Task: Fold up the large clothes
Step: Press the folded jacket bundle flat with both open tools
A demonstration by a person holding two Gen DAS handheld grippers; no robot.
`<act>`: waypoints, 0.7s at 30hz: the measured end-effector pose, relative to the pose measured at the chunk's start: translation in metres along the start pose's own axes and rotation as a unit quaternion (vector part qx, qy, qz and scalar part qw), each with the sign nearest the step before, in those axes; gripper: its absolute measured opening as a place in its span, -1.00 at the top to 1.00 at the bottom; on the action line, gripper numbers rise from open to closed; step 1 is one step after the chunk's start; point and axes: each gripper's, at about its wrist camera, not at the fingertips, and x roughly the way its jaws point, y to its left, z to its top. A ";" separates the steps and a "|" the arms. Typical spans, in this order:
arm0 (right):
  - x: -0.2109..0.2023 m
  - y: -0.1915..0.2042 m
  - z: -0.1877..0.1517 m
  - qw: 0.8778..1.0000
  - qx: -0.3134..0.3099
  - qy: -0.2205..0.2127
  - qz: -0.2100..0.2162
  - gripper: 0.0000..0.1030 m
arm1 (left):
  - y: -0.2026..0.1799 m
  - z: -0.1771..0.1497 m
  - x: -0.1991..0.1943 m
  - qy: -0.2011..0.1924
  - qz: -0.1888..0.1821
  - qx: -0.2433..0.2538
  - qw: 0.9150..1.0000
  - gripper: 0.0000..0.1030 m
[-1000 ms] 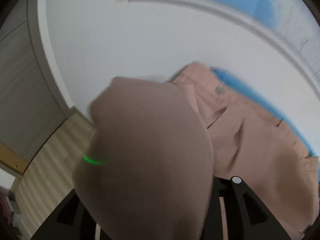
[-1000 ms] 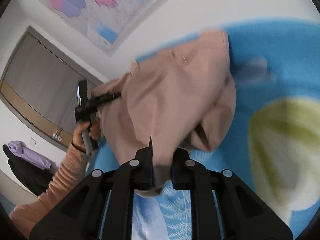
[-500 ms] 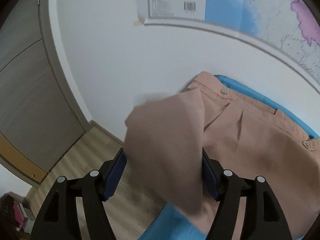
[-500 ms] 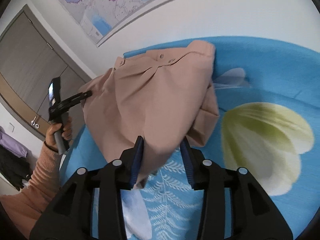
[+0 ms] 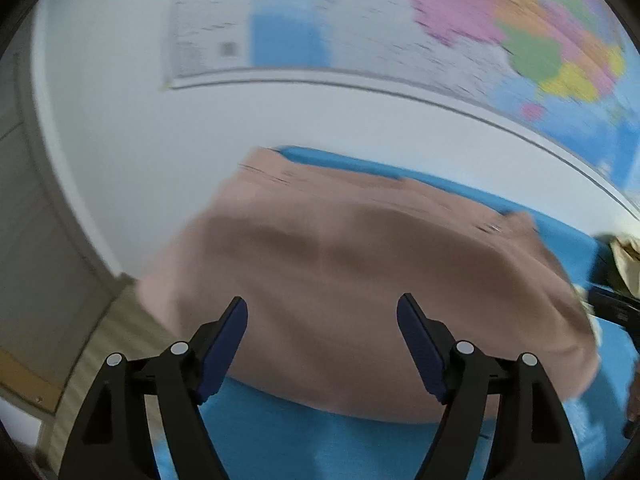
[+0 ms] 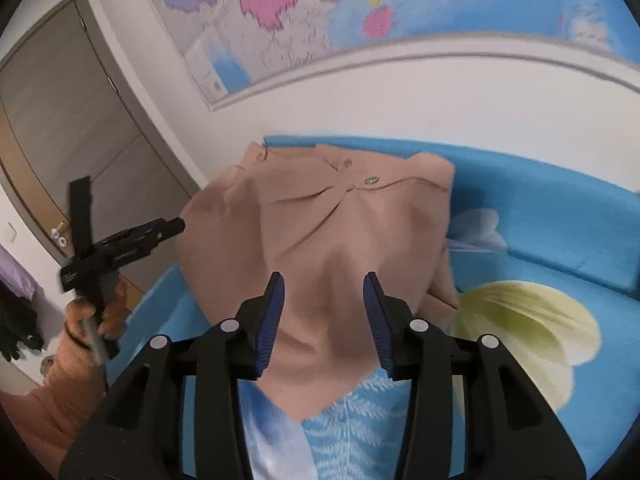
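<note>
**Both claws let go of the folded trousers**

A second ago each claw pinched a fold of the peach cloth and carried it; now both have released it and the garment lies doubled over on the bed.

Left wrist view: the left claw (image 5: 320, 344) stands spread wide and its jaws are opening further, with nothing pressed between the blue pads (image 5: 224, 344). The trousers (image 5: 360, 280) lie just ahead of and below the fingers, a smooth folded panel on the blue bedspread (image 5: 312, 440), their far edge near the wall under the map (image 5: 500, 40). The picture is blurred, so seams and edges are hard to read. At the right edge a dark part of the other tool shows.

Right wrist view: the right claw (image 6: 324, 320) is partly spread and opening too; the cloth's near corner lies under and between the fingers, but the pads do not press on it. The waistband, with its buttons, lies at the far end near the wall, and the left claw (image 6: 176, 225) hangs at the garment's left edge, held by a hand (image 6: 94, 312) in an orange sleeve.

My reading: one fold has just been laid and released. The next move likely calls for both claws to pull clear, then take fresh hold of an edge, probably the near end, to fold again toward the waistband. The right side looks slightly bunched and may need smoothing first.
</note>
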 end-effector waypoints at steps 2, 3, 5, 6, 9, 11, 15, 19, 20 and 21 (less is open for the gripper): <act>0.016 -0.005 -0.004 1.000 0.003 0.019 -0.009 0.22 | -0.015 -0.007 0.009 0.009 -0.005 0.011 1.000 -0.48; 0.026 -0.009 -0.006 0.999 0.008 0.030 -0.020 0.22 | -0.019 -0.009 0.018 0.018 -0.013 0.011 1.000 -0.48; 0.041 -0.019 -0.011 0.998 0.020 0.050 -0.031 0.24 | -0.027 -0.017 0.032 0.042 -0.016 0.012 0.999 -0.48; 0.046 -0.026 -0.012 0.998 0.031 0.053 -0.035 0.27 | -0.028 -0.021 0.034 0.043 -0.008 0.017 0.999 -0.49; 0.043 -0.028 -0.011 0.998 0.041 0.049 -0.030 0.26 | -0.032 -0.026 0.035 0.042 0.004 0.026 0.999 -0.50; 0.035 -0.024 -0.012 0.998 0.040 0.042 -0.027 0.21 | -0.030 -0.025 0.031 0.039 0.002 0.017 0.999 -0.50; 0.014 -0.007 -0.017 1.000 0.014 0.021 -0.008 0.04 | -0.031 -0.026 0.014 0.027 -0.002 0.015 1.000 -0.50; 0.001 0.015 -0.023 0.999 -0.033 0.017 -0.002 0.03 | -0.043 -0.032 -0.002 0.019 -0.019 0.017 0.999 -0.50; 0.000 0.020 -0.024 0.999 -0.042 0.019 0.001 0.03 | -0.045 -0.034 -0.004 0.019 -0.025 0.017 0.999 -0.50; 0.000 0.023 -0.026 0.999 -0.048 0.022 0.004 0.03 | -0.047 -0.035 -0.004 0.020 -0.031 0.016 0.999 -0.50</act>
